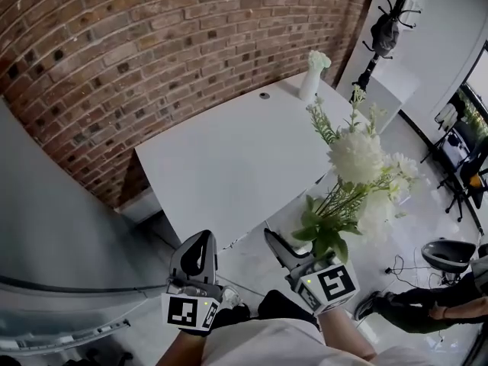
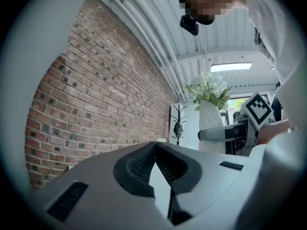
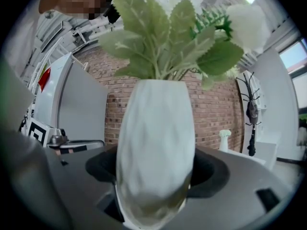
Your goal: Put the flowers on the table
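A white faceted vase (image 3: 156, 152) with white flowers and green leaves (image 1: 357, 158) sits between the jaws of my right gripper (image 3: 156, 176), which is shut on it. In the head view the right gripper (image 1: 293, 254) holds the bouquet upright over the floor, just off the near right edge of the white table (image 1: 229, 158). My left gripper (image 1: 200, 244) is beside it to the left, shut and empty, its tips (image 2: 154, 145) meeting. The left gripper view shows the held vase (image 2: 211, 123) off to the right.
A small white vase with a white flower (image 1: 311, 78) stands at the table's far end by the brick wall. A grey cabinet (image 1: 46, 227) is at my left. A coat stand (image 1: 381, 29), a dark stool (image 1: 446, 254) and a person's leg (image 1: 419, 309) are at the right.
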Available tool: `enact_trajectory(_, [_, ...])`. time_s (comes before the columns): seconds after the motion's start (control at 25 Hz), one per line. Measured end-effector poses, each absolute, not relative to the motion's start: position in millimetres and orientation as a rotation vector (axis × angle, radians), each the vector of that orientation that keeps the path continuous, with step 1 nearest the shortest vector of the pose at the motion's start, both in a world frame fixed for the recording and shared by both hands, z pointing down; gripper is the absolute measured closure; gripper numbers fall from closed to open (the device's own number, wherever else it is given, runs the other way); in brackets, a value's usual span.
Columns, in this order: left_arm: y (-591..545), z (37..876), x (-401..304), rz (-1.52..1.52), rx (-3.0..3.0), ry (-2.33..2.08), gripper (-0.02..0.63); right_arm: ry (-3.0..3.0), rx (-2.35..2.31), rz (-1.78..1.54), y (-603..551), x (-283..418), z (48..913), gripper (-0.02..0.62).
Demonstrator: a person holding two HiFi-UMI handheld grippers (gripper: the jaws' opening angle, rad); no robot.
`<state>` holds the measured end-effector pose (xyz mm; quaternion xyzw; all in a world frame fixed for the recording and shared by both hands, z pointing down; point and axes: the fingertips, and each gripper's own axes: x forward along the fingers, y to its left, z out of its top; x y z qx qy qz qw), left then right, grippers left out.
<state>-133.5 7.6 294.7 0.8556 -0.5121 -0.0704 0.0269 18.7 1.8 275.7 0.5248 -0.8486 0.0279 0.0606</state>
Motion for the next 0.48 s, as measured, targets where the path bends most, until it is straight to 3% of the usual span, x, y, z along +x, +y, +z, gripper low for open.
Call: enact_trajectory(0.48, [-19,299,-132,-0.214,2.629,-1.624,0.600,-2.622,1.530,0.071,-38,11,279,0.207])
